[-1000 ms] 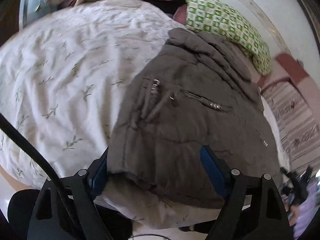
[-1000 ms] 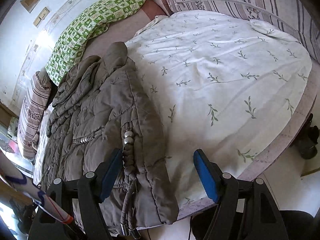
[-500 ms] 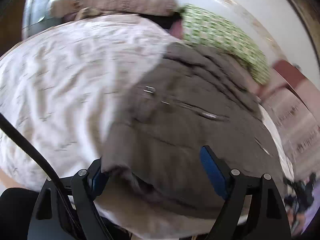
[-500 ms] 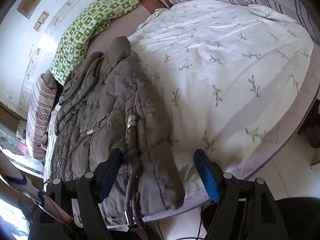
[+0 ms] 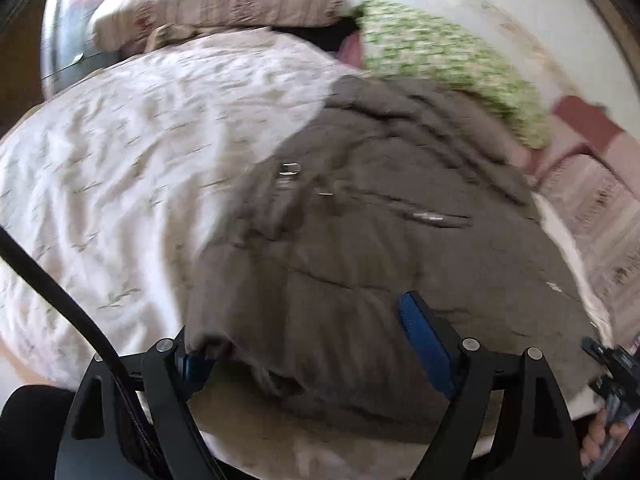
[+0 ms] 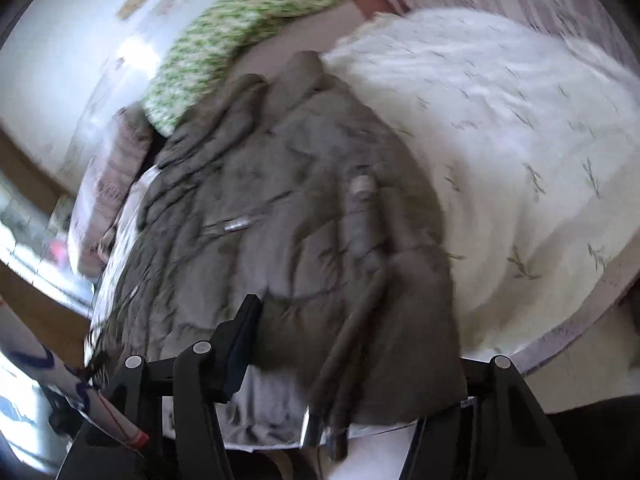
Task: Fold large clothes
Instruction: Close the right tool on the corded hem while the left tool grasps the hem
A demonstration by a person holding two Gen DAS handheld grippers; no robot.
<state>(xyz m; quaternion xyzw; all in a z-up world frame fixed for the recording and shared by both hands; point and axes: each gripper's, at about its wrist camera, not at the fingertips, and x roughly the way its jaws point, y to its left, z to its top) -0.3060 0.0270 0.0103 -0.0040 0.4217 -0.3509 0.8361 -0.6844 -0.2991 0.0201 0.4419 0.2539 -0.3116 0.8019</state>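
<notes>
Grey-brown quilted fabric is filling both wrist views: the padded jacket (image 5: 380, 240) is lying on the bed, on top of the white leaf-print duvet (image 5: 120, 152), with its collar end pointing toward the green checked pillow (image 5: 448, 60) and its hem hanging at the bed's near edge, closest to you. You are working the grasp step — taking hold of the hem's two corners before any fold is made. Your left gripper (image 5: 316, 344) is sitting with its fingers wide apart, the hem bunched between them; the left blue pad (image 5: 196, 362) is touching the hem's corner while the right one is resting on top of the fabric, so nothing is pinched yet. Your right gripper (image 6: 352, 364) is also showing its fingers apart, astride the other hem corner, with the drawcord (image 6: 348, 344) and its metal tip (image 6: 312, 428) dangling between them; its right finger is hidden under the cloth, so the contact there cannot be judged. Both views are blurred by motion. My reading is that the next move is calling for you to be closing both pairs of fingers on the full thickness of the padded hem — not just the cord or the lining — and then lifting both corners evenly toward the collar.
</notes>
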